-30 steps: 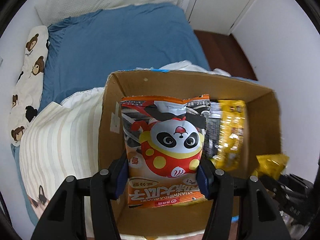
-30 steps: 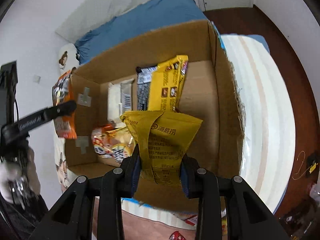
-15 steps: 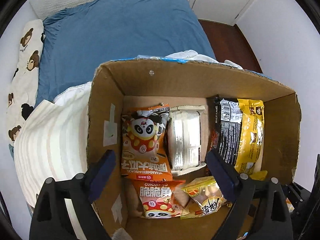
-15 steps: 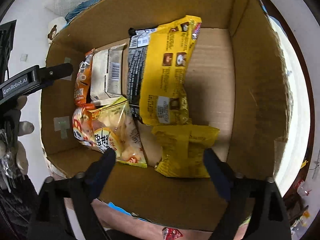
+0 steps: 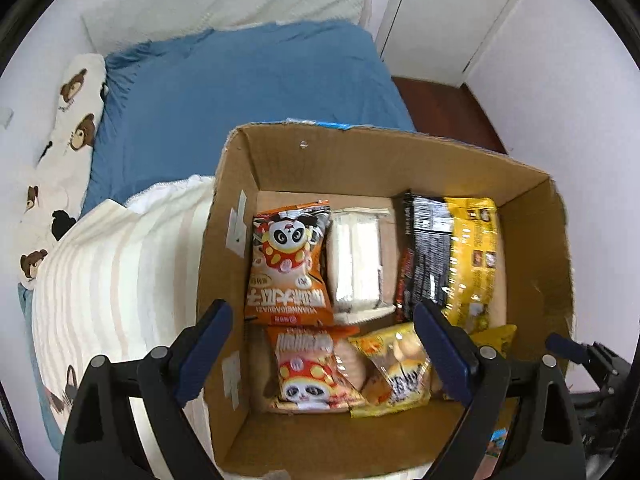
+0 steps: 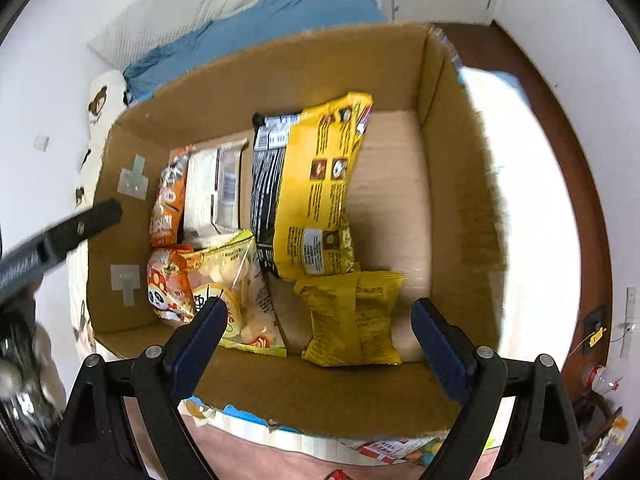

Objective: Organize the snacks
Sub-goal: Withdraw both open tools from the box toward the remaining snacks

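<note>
Snacks (image 5: 290, 268) are seen packed in the cardboard box (image 5: 372, 160); left claw (image 5: 320, 354) and right claw (image 6: 316, 332), jaws just spread, are empty; loose packets (image 6: 384, 448) remain outside.

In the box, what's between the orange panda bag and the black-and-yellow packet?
A white wrapped pack lies between the orange panda bag and the black-and-yellow packet, clearest in the left wrist view.

I see the cardboard box (image 5: 280, 168) below my grippers, on the bed (image 5: 240, 80); inside, the panda snack bag (image 5: 290, 264) lies left, the noodle packet (image 6: 316, 188) right.
</note>
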A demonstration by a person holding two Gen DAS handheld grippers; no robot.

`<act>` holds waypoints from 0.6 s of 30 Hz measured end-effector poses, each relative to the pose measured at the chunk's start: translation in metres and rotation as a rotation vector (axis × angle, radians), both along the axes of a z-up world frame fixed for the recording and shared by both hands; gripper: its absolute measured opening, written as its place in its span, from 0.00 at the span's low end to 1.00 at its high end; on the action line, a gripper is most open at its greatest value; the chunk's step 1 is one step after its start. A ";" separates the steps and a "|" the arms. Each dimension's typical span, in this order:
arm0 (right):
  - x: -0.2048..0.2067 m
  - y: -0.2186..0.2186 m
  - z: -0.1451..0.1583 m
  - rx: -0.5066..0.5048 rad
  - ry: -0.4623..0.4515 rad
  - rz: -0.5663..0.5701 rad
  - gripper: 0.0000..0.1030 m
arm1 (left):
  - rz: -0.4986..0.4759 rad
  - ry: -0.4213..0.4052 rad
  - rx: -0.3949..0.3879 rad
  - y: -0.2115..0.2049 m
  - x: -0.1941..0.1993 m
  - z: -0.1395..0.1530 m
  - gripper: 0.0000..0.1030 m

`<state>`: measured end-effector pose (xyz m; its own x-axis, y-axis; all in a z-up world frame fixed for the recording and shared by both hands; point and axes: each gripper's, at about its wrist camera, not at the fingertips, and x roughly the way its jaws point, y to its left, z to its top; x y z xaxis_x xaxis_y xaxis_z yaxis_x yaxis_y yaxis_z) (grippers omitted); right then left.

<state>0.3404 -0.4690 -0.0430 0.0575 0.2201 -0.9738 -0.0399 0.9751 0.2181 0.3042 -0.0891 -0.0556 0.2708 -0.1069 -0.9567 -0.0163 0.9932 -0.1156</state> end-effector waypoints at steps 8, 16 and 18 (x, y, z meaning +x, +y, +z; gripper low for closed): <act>-0.036 0.001 0.046 -0.025 -0.162 -0.021 0.92 | 0.005 -0.125 0.019 -0.003 -0.059 0.030 0.90; -0.080 0.005 0.075 -0.036 -0.251 -0.008 0.92 | 0.017 -0.202 0.034 0.004 -0.110 0.056 0.90; -0.090 0.006 0.082 -0.035 -0.272 -0.007 0.92 | 0.019 -0.214 0.029 0.005 -0.119 0.061 0.90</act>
